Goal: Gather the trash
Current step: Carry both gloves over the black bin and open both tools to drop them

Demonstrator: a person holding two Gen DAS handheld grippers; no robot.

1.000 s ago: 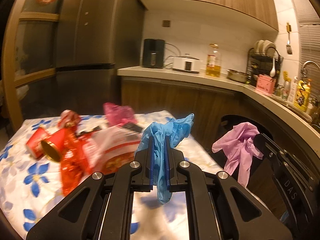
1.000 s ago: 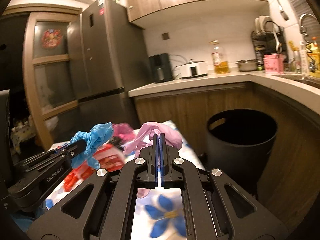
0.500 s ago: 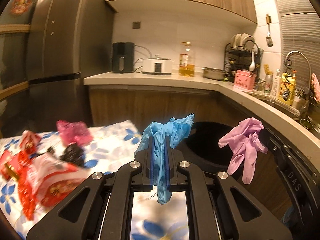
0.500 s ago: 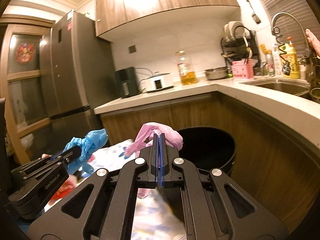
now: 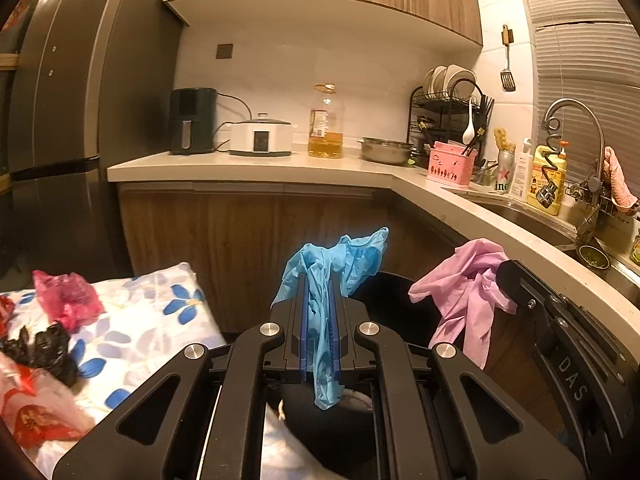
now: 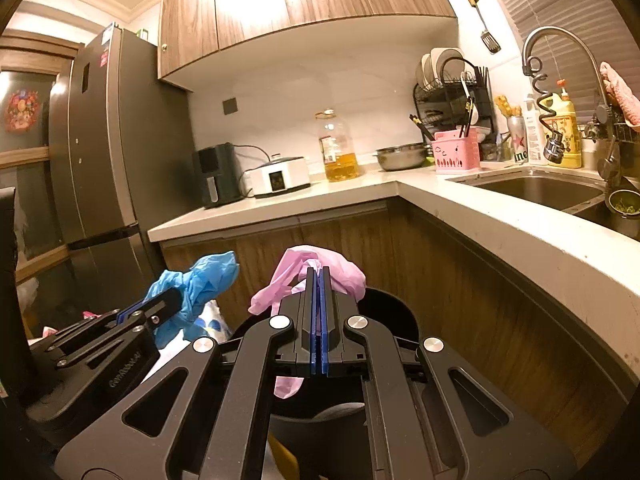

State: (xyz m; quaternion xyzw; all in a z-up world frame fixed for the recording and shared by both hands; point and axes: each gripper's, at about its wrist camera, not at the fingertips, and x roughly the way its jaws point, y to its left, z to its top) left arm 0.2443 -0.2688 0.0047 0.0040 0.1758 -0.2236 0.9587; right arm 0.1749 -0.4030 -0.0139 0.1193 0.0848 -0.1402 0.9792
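My left gripper (image 5: 319,280) is shut on a crumpled blue glove (image 5: 352,256), which hangs down between its pads. My right gripper (image 6: 318,276) is shut on a pink glove (image 6: 336,268); the same pink glove (image 5: 464,280) shows at the right of the left wrist view. Both gloves hang over the mouth of a black trash bin (image 6: 396,312), whose dark rim (image 5: 400,280) lies just beyond the left gripper. In the right wrist view the left gripper (image 6: 176,300) with the blue glove (image 6: 200,284) is at my left.
A table with a blue-flowered cloth (image 5: 160,320) at left carries a pink bag (image 5: 68,296), a black bag (image 5: 44,348) and a red-and-white wrapper (image 5: 32,408). A counter (image 5: 280,164) with appliances runs behind the bin; the sink (image 6: 540,188) is at right, the fridge (image 6: 108,152) at left.
Both grippers have swung to the right, away from the table and over the black bin, each still holding its glove. The table trash has slid to the left edge of view.
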